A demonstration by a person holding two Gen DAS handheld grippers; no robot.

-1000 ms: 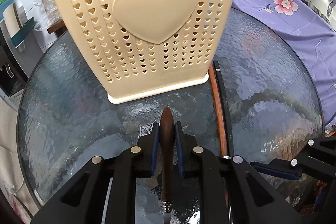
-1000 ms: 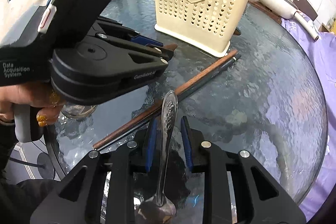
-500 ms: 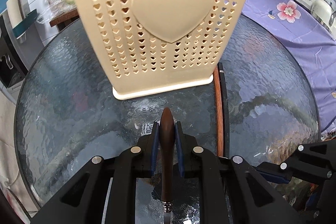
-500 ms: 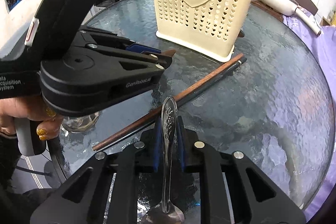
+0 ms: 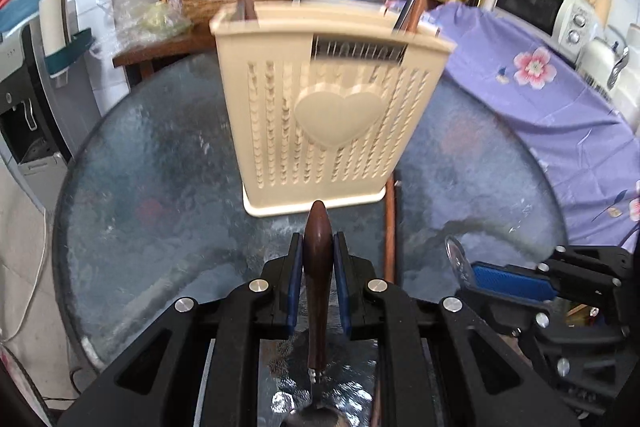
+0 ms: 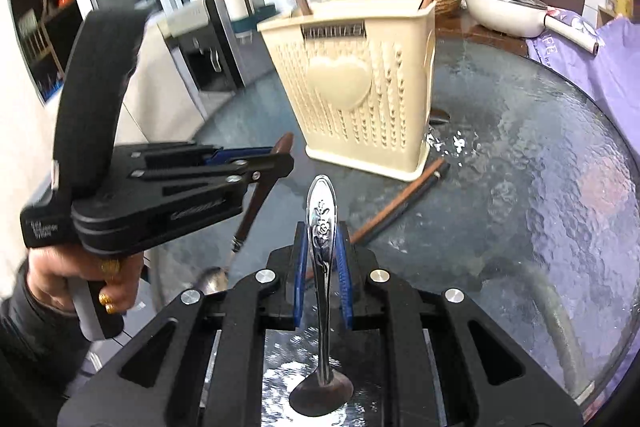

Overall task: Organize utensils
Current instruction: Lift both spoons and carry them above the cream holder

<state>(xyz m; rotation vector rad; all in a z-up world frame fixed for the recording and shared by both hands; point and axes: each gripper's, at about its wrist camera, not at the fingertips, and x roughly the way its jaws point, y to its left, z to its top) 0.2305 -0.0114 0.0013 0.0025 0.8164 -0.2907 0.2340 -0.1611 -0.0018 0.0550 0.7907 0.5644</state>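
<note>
Nearest, the left gripper [image 5: 318, 259] has its fingers clamped on a wooden-handled spoon [image 5: 318, 267], handle tip forward, while the right gripper [image 6: 322, 259] pinches a steel spoon [image 6: 321, 227] the same way. Both handles point at the cream utensil holder [image 5: 328, 115] just ahead on the glass desk [image 5: 140, 167]. The left looks slightly nearer, and loose chopsticks [image 6: 396, 203] lie flat beside the holder's base.

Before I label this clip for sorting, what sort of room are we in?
Most likely a home kitchen: a microwave on the counter, a white lidded pan, and a water dispenser beside the glass table.
</note>
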